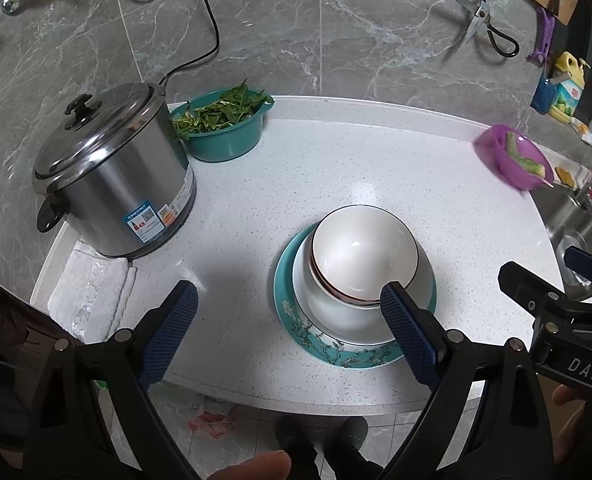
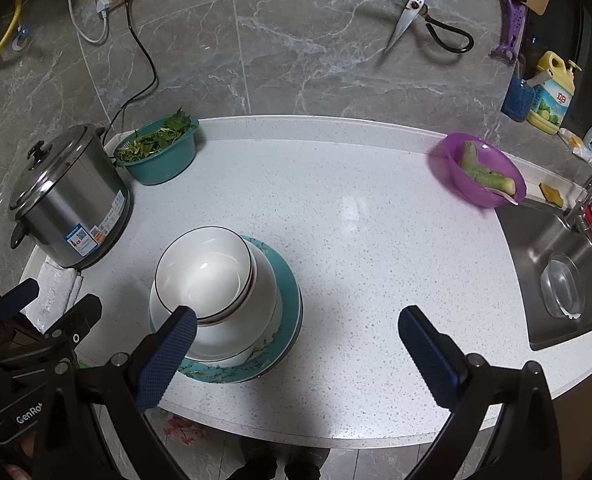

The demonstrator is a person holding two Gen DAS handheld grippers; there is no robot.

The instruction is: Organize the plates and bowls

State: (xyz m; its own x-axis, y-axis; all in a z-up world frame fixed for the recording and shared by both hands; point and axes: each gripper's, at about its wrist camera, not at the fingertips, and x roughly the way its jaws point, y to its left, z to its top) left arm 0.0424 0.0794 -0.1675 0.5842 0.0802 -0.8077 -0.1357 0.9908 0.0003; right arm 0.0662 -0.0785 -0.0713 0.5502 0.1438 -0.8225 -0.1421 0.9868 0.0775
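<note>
A stack stands near the counter's front edge: white bowls (image 1: 361,250) (image 2: 204,270) nested in a larger white bowl (image 1: 335,312) (image 2: 252,308), on a teal floral plate (image 1: 296,328) (image 2: 256,368). My left gripper (image 1: 292,320) is open and empty, held above the counter just left of the stack, its right finger overlapping the bowls in view. My right gripper (image 2: 296,344) is open and empty, just right of the stack, its left finger overlapping the bowls.
A steel rice cooker (image 1: 108,176) (image 2: 66,196) and folded white cloth (image 1: 88,292) sit at left. A teal basin of greens (image 1: 224,124) (image 2: 160,148) stands behind. A purple bowl with vegetable pieces (image 1: 515,156) (image 2: 481,170) is at right by the sink (image 2: 555,272). Scissors (image 2: 411,12) hang on the wall.
</note>
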